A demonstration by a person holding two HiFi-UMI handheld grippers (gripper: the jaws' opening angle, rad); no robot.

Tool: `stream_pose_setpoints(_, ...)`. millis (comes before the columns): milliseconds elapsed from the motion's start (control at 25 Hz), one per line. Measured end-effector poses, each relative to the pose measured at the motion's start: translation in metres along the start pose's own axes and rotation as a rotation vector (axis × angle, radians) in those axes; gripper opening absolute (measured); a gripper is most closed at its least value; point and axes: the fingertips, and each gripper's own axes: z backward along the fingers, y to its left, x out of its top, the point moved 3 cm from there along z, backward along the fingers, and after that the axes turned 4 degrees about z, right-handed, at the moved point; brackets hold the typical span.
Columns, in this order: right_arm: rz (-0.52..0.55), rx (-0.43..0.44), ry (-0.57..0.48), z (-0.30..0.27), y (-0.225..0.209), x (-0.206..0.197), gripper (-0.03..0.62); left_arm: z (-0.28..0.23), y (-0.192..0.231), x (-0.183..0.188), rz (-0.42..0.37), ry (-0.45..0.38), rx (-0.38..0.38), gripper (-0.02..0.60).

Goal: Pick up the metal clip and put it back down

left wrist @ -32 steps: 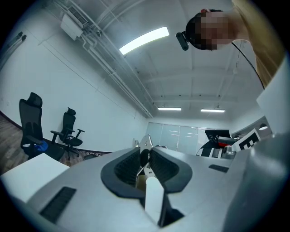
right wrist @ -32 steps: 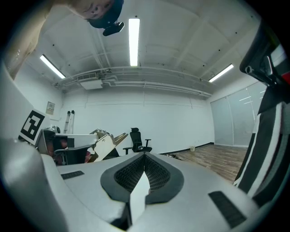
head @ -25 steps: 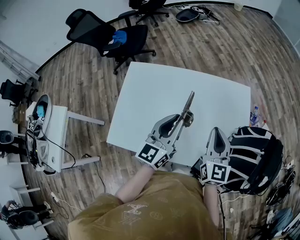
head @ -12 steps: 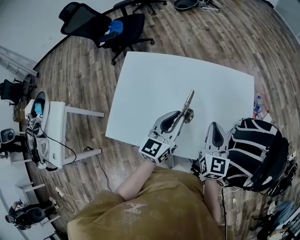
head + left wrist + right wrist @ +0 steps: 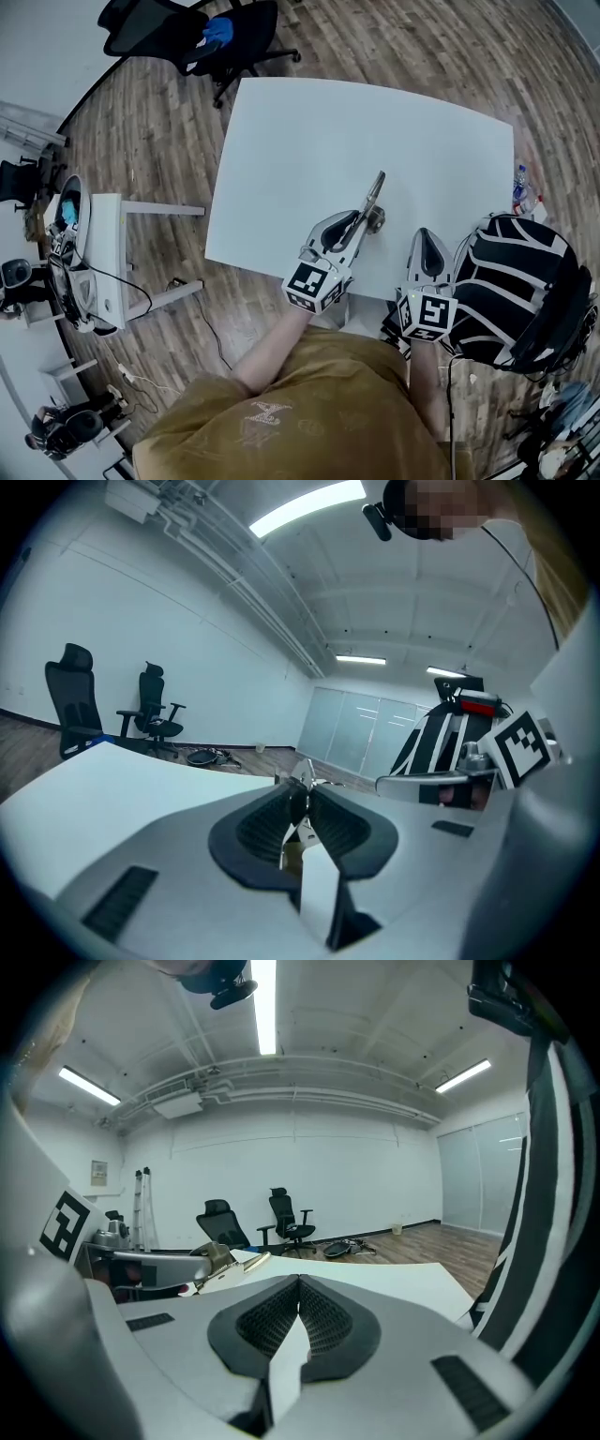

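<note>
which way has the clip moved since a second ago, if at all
Yes: held in the left gripper, the clip has sunk toward the table, farther from its far edge.

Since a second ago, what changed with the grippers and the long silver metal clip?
Both grippers appear to have sunk slightly toward the white table, the left gripper carrying the long silver metal clip with it. Nothing grabbed or released. Unchanged: left shut on the clip, right gripper shut and empty.
</note>
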Motion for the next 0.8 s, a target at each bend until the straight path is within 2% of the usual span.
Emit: stream_pose_setpoints(800,-0.031,0.018,0.135,-0.023,0.020,-0.060,0.008,-0.002,0.030,-0.076,-0.004,0.207,0.034,0.069)
